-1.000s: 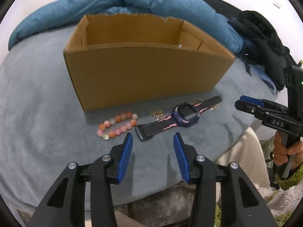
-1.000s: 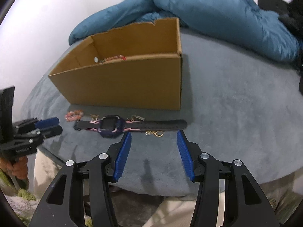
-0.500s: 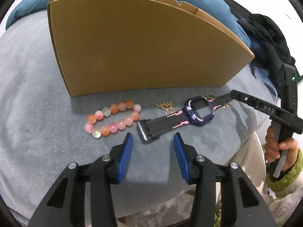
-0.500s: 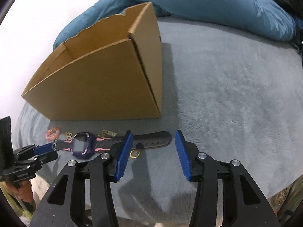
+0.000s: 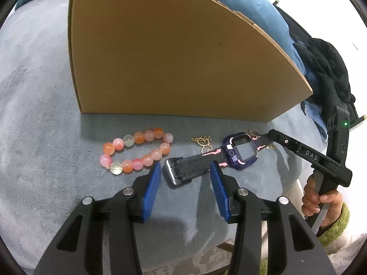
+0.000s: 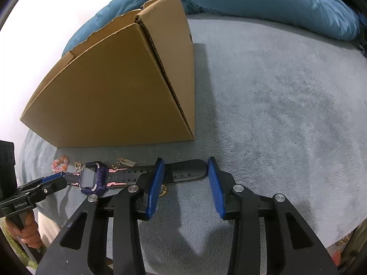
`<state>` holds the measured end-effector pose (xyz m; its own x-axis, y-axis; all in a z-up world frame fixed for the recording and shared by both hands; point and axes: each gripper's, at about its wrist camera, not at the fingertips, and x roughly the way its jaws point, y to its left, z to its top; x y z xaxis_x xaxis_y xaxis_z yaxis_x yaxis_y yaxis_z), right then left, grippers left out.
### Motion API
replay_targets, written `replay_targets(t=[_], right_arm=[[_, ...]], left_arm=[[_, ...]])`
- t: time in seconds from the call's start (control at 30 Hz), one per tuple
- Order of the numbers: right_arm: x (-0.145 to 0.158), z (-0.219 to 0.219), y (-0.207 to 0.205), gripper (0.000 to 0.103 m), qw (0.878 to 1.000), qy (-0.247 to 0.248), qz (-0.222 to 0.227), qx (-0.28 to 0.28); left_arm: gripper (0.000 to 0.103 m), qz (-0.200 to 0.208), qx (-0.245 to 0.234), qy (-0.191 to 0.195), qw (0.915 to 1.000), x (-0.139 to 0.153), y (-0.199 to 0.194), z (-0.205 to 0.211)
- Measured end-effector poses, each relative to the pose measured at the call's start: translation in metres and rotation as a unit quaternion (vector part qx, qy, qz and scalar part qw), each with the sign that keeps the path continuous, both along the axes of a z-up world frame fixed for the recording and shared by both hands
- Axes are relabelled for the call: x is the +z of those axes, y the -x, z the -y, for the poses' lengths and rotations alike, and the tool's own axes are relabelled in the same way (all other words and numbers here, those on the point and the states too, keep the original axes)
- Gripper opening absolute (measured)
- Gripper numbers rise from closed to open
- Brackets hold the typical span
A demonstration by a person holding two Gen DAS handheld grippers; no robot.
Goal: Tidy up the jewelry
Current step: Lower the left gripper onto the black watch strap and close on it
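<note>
Between the left jaws lies the buckle end of the purple-faced, black-strapped smartwatch (image 5: 238, 152). Left of them rests the pink-orange bead bracelet (image 5: 135, 150); beyond stands the brown cardboard box (image 5: 174, 57). The strap's other tip lies between the right jaws, all on the grey plush bed (image 6: 286, 114).

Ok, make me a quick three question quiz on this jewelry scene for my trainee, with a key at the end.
1. True or false: the left gripper and the right gripper each have open jaws around opposite ends of the watch strap.
2. Multiple choice: where does the bead bracelet lie? A) inside the cardboard box B) on the grey blanket in front of the box C) between the right gripper's fingers
3. Fill in: the thin jewelry lying between the bead bracelet and the watch face is a ____ coloured chain.

Key: 1 true; 2 B; 3 gold
</note>
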<state>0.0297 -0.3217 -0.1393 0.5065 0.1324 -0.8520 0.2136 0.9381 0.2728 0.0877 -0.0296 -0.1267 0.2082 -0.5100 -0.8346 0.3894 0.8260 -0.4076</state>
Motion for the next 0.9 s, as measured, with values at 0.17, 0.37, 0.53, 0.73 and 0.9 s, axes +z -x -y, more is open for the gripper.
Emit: replay_targets(t=[0.17, 0.37, 0.53, 0.73, 0.9], right_arm=[[0.000, 0.002, 0.002, 0.037, 1.000, -0.004, 0.003, -0.003], [0.001, 0.007, 0.009, 0.037, 1.000, -0.009, 0.011, -0.002], [0.005, 0.011, 0.016, 0.033, 1.000, -0.019, 0.021, -0.008], [0.012, 0.017, 0.024, 0.030, 0.998, -0.047, 0.040, -0.017], [0.017, 0.028, 0.029, 0.027, 0.994, -0.091, 0.061, -0.025]], left_arm=[[0.043, 0.015, 0.004, -0.014, 0.9998, 0.005, 0.004, 0.008], [0.043, 0.029, -0.002, -0.011, 0.9995, 0.009, 0.007, 0.010], [0.029, 0.037, 0.002, -0.026, 0.9990, 0.010, 0.005, 0.011], [0.013, 0.047, 0.000, -0.054, 0.9974, 0.007, 0.003, 0.013], [0.011, 0.057, -0.008, -0.074, 0.9956, 0.008, 0.003, 0.017]])
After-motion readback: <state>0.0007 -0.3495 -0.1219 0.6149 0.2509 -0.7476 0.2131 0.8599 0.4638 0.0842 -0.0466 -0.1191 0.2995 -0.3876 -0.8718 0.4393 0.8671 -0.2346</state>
